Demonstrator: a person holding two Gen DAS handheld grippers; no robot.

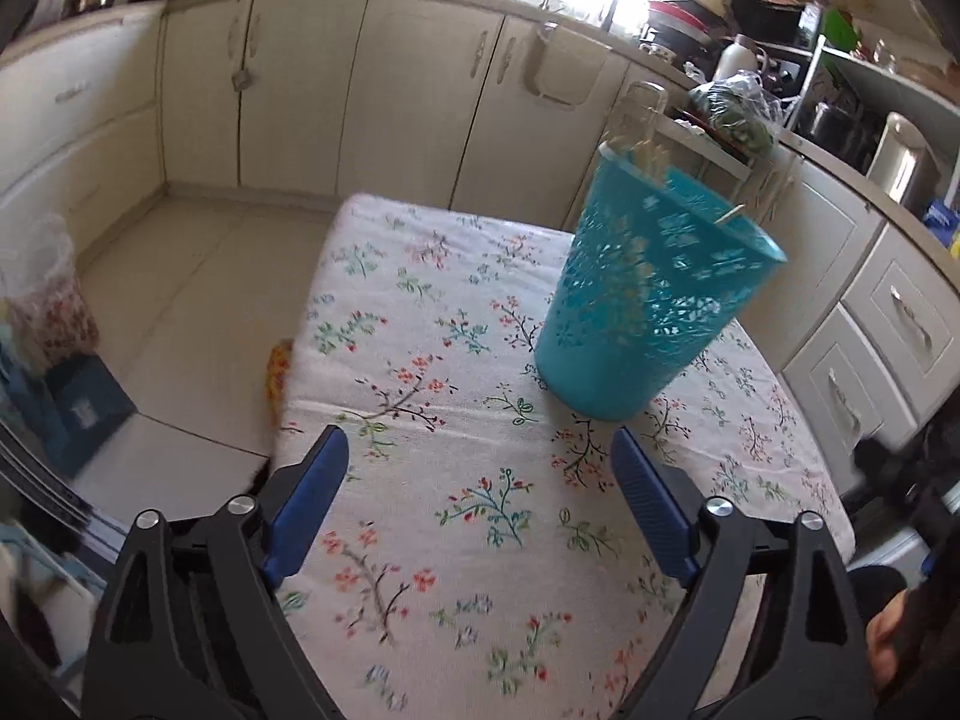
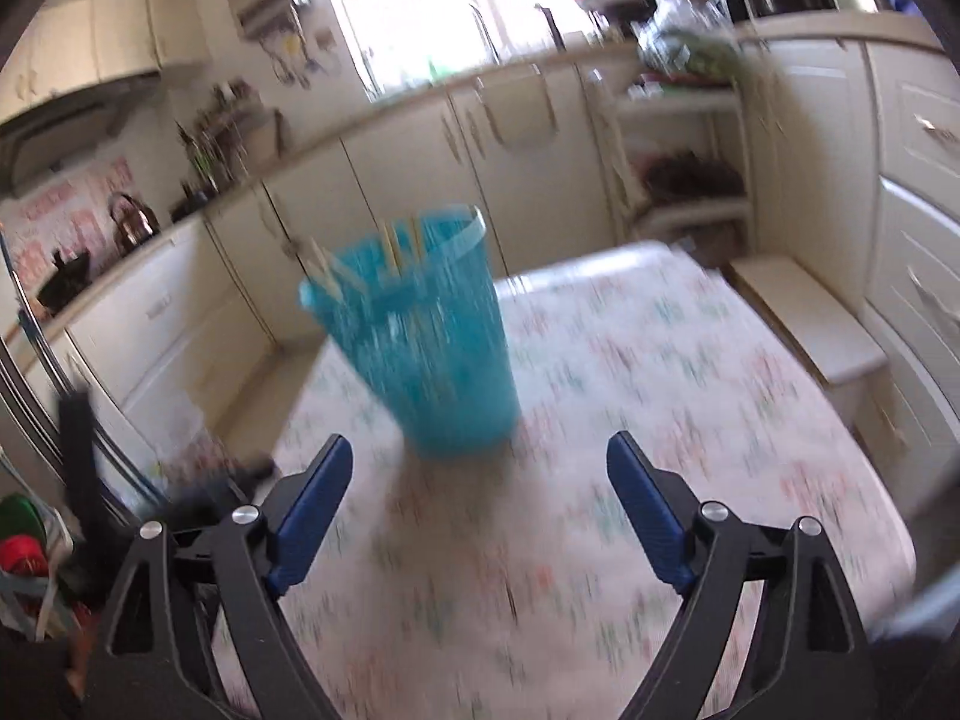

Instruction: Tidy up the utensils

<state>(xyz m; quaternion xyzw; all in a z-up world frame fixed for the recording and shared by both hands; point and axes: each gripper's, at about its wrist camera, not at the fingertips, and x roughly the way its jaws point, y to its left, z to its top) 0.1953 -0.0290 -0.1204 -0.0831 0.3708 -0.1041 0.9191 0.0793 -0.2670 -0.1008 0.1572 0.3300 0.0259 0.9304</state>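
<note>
Both hand-held grippers, left (image 1: 480,450) and right (image 2: 479,459), hover with jaws spread and nothing between them above the floral surface (image 1: 480,540), aimed at the teal perforated holder (image 1: 648,294) holding chopsticks (image 2: 396,243).

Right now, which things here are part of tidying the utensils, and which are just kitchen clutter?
Part of the job: teal holder, chopsticks standing in it, left gripper, right gripper.

Just lying about: kettle, bagged greens, floral tablecloth.

I count one teal basket (image 1: 648,294) standing on one table (image 1: 480,540) with a floral cloth. Pale sticks (image 2: 396,246) poke above its rim: I make out about three, though blur hides the exact number. One kettle (image 2: 133,222) on the counter.
</note>
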